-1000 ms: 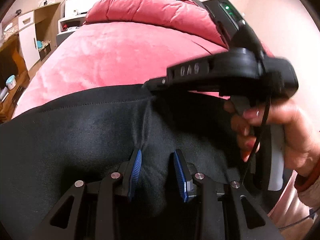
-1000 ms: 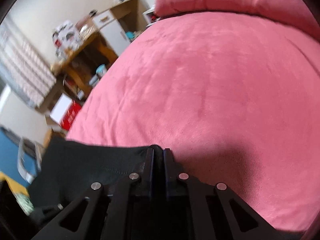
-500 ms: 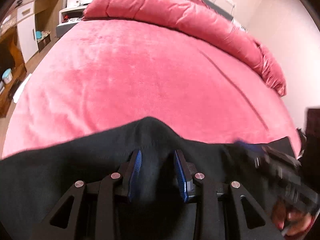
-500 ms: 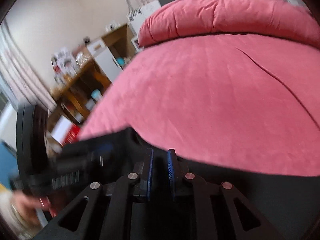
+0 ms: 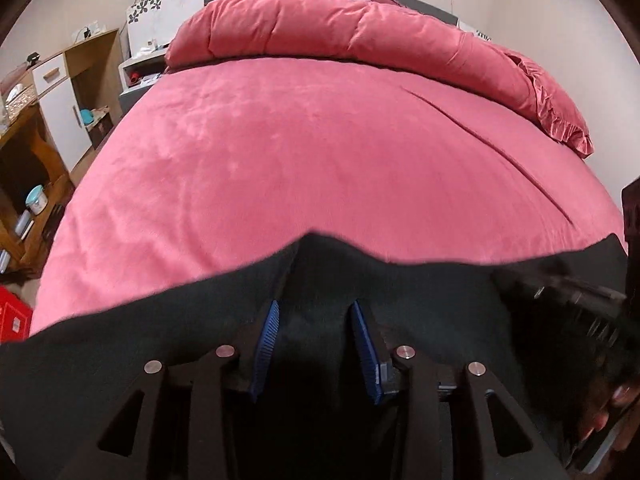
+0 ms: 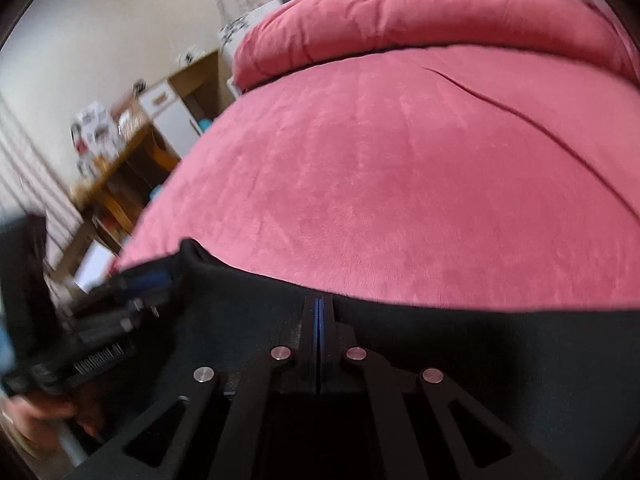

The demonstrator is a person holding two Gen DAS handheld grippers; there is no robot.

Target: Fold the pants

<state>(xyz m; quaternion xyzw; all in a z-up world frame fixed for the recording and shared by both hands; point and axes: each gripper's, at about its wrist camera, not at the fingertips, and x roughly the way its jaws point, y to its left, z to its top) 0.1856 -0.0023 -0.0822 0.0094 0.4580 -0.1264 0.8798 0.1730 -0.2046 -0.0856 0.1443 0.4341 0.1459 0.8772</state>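
The black pants (image 5: 160, 340) lie across the near part of the pink bed (image 5: 320, 160). My left gripper (image 5: 314, 320) has a bunch of the black cloth between its blue pads (image 5: 268, 332), and the cloth rises in a peak just past the tips; its jaws are opening. My right gripper (image 6: 319, 312) is shut at the far edge of the pants (image 6: 480, 344), with the hem pinched between its pads. Each view shows the other gripper only as a blur: the right gripper (image 5: 560, 300) at the right edge and the left gripper (image 6: 132, 292) at the left edge.
A rolled pink duvet (image 5: 360, 32) lies along the head of the bed. Wooden shelves and a white cabinet (image 5: 60, 108) stand to the left of the bed. A red box (image 5: 12, 316) sits on the floor. A hand (image 5: 616, 420) holds the right gripper's handle.
The right gripper swung from across the left view to its right edge. Its jaws opened a little and closed again on the pants' edge. Both views now face the bed's head.
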